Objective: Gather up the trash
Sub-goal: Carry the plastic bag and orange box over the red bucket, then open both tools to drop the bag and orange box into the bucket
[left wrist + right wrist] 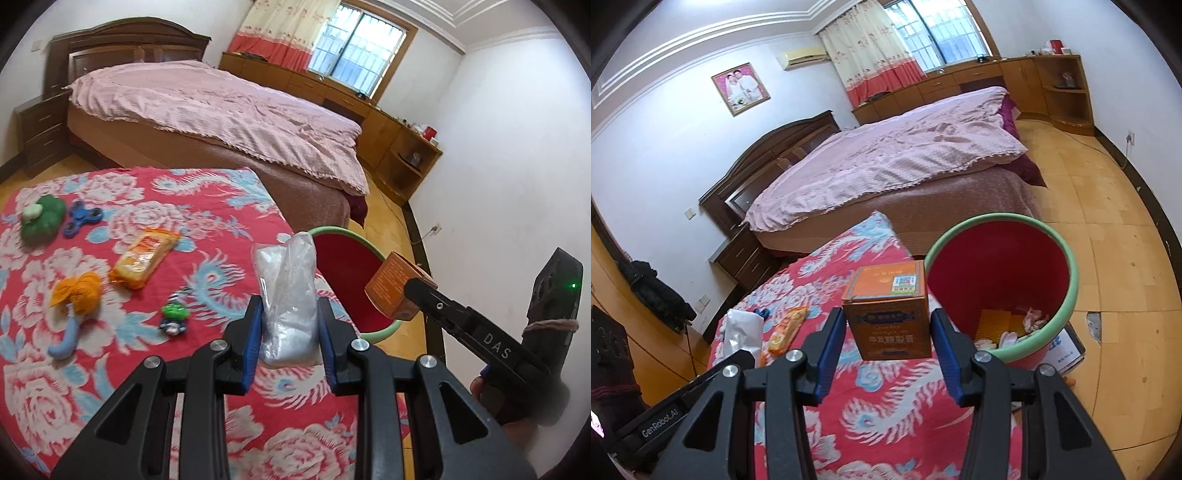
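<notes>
Left gripper (289,325) fingers pinch a clear plastic bag (288,295); right gripper (888,341) fingers clamp an orange box (890,317), the red bin (1001,288) just beyond them.

the bag (288,295) is thin, clear, crinkled plastic. the box (890,314) looks like printed card with a slight sheen. the bin (1004,273) is smooth, glossy plastic. a floral cloth (147,206) is soft and matt. the floor (1108,258) is worn wood. the snack pack (146,256) is shiny foil.

Black left gripper (289,332), blue pads, silver screws.
</notes>
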Tool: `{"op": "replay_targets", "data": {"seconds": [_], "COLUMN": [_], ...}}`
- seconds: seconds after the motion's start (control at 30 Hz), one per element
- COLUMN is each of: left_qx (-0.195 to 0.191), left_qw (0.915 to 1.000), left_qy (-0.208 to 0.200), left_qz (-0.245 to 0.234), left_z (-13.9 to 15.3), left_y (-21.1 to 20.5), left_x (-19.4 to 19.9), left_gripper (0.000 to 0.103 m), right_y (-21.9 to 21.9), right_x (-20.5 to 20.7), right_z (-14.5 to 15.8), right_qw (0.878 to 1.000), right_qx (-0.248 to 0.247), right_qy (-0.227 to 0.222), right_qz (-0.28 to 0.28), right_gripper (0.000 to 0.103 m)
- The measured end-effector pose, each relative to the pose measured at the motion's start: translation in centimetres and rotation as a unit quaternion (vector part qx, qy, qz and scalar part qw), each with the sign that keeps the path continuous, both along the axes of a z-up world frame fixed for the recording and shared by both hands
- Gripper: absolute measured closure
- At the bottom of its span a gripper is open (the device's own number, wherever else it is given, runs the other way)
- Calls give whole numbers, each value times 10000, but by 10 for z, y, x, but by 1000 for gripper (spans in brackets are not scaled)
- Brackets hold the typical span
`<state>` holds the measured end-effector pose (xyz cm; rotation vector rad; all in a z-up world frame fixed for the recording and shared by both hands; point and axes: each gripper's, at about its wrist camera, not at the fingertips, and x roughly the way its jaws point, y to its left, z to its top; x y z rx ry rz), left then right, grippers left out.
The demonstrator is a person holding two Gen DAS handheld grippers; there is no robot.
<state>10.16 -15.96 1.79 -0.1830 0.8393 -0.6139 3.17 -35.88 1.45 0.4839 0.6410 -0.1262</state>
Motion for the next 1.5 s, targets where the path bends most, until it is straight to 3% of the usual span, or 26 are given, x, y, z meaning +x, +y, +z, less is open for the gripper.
{"op": "replay_targets", "data": {"seconds": [0.13, 0.53, 0.77, 1.13, 1.33, 1.5], "left_qx": [98, 311, 427, 487, 610, 760], "left_qw": [9997, 9976, 9966, 9963, 9951, 9933], "left_qy": [130, 251, 230, 319, 390, 366], "left_qz": [-171, -564, -668, -636, -671, -786], "left_z": [-9, -28, -32, -47, -52, -52], "left_y": [-24, -97, -130, -143, -152, -165], "left_x": [9, 46, 64, 76, 76, 77], "left_gripper": [74, 74, 74, 74, 74, 74], "right_y": [-20, -68, -98, -118, -127, -137], "right_x": [4, 16, 36, 55, 50, 49], "right_z": [-5, -18, -39, -71, -64, -54], "right_qw": [9997, 9972, 9950, 9958, 9961, 9961], "right_qx": [215, -266, -412, 79, 60, 69], "right_qy": [19, 69, 376, 726, 645, 592], "right_qz": [-105, -698, -826, -561, -598, -650], "right_gripper": [53, 53, 53, 52, 39, 38]}}
